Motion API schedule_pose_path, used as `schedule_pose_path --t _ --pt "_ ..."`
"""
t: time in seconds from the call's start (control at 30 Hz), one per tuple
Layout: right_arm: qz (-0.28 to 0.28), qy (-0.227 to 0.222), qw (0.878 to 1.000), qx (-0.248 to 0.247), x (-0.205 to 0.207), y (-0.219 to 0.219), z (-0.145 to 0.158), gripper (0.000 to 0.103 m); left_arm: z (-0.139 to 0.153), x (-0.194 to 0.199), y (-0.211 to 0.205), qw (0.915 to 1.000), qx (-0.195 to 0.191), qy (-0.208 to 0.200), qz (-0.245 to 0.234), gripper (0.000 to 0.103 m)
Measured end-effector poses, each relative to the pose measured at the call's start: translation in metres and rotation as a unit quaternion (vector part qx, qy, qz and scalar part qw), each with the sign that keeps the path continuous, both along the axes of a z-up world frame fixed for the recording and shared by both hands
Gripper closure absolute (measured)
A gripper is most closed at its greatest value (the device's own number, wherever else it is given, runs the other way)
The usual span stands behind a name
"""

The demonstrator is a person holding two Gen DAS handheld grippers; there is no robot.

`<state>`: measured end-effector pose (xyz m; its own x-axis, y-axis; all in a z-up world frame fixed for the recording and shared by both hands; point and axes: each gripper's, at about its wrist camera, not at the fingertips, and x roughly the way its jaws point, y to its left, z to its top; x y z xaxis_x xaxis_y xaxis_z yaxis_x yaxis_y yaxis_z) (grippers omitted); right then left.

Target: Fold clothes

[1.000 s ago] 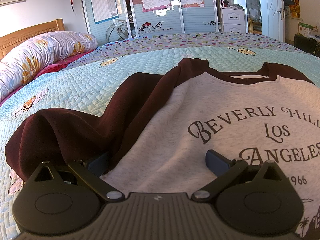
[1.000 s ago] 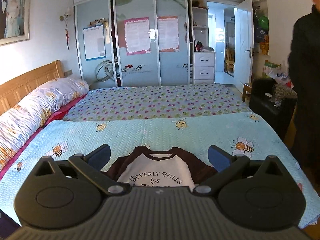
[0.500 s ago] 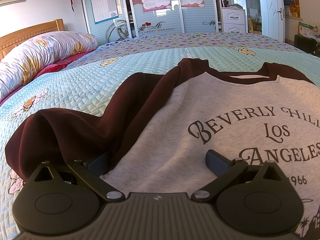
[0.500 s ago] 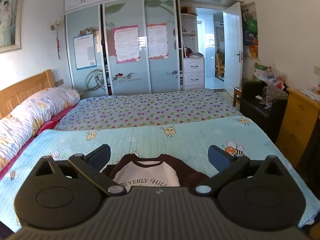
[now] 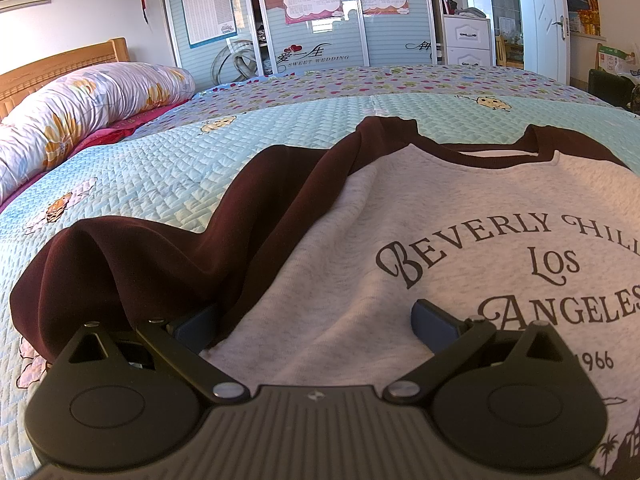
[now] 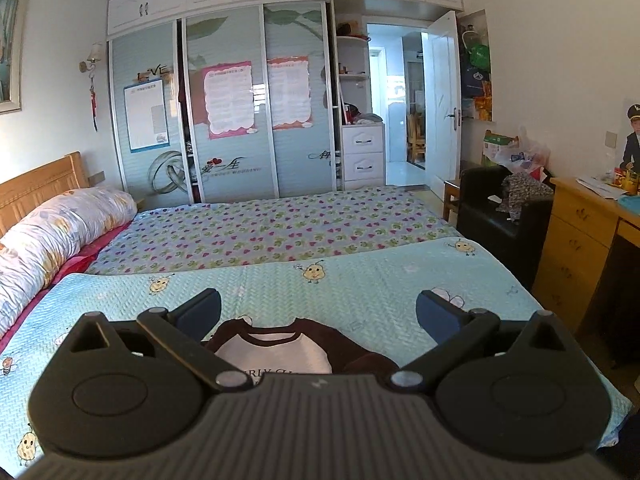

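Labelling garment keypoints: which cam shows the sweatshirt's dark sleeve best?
Left wrist. The sleeve runs unbroken from shoulder to its bunched end by the left gripper, folds clear. The right wrist view, held high, shows only a small sweatshirt top: collar and dark shoulders, the rest hidden behind the right gripper.

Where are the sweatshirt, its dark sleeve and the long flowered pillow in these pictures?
sweatshirt [image 5: 460,216]: left wrist view, on its grey front above the lettering.
dark sleeve [image 5: 160,252]: left wrist view, on the rumpled maroon cloth lying left of the grey front.
flowered pillow [image 6: 56,232]: right wrist view, on its upper side by the headboard.
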<state>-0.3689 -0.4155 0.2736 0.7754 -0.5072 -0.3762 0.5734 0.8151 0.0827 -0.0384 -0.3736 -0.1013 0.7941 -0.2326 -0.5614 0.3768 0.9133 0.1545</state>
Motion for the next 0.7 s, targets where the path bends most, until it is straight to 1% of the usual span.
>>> schedule_pose_path --t 0.27,0.5,0.7 --pt "0.018 -0.002 1.000 0.025 0.007 -0.010 -0.007 0.000 0.000 0.000 0.000 1.0000 0.000 0.000 0.000 0.000" --pt "0.031 0.007 0.999 0.014 0.013 -0.007 -0.008 0.000 0.000 0.000 0.000 1.0000 0.000 0.000 0.000 0.000" --pt "0.065 0.006 0.998 0.027 0.013 -0.011 -0.011 0.000 0.000 0.000 0.000 1.0000 0.000 0.000 0.000 0.000"
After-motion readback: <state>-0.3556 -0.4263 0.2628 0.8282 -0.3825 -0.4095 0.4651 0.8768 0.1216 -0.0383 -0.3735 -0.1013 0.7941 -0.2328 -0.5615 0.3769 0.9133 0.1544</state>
